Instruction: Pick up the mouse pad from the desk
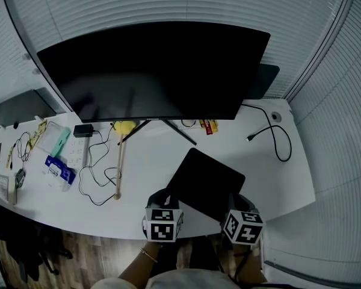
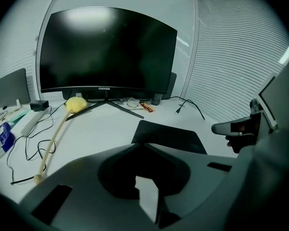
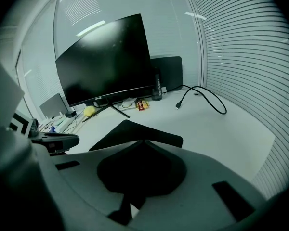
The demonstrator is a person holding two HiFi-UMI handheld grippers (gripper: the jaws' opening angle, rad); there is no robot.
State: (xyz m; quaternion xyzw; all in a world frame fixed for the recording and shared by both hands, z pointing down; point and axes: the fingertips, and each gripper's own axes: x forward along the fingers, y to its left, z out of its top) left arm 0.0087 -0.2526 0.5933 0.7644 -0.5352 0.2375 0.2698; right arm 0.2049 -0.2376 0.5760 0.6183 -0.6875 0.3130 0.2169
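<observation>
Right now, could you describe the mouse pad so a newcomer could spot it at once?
Find the big dark monitor on the white desk. Before its stand, at the desk's near edge, lies the mouse pad. It is the only flat black sheet, set askew; its neighbours are thin cables and a yellow-headed stick.

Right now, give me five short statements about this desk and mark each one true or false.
1. The mouse pad lies flat on the desk. True.
2. The monitor is lit. False: its screen is dark.
3. The left gripper and the right gripper are both shut and empty. True.
4. The yellow-headed stick rests on the mouse pad. False: it lies on the desk to the pad's left, apart from it.
5. A black cable lies right of the monitor. True.
</observation>
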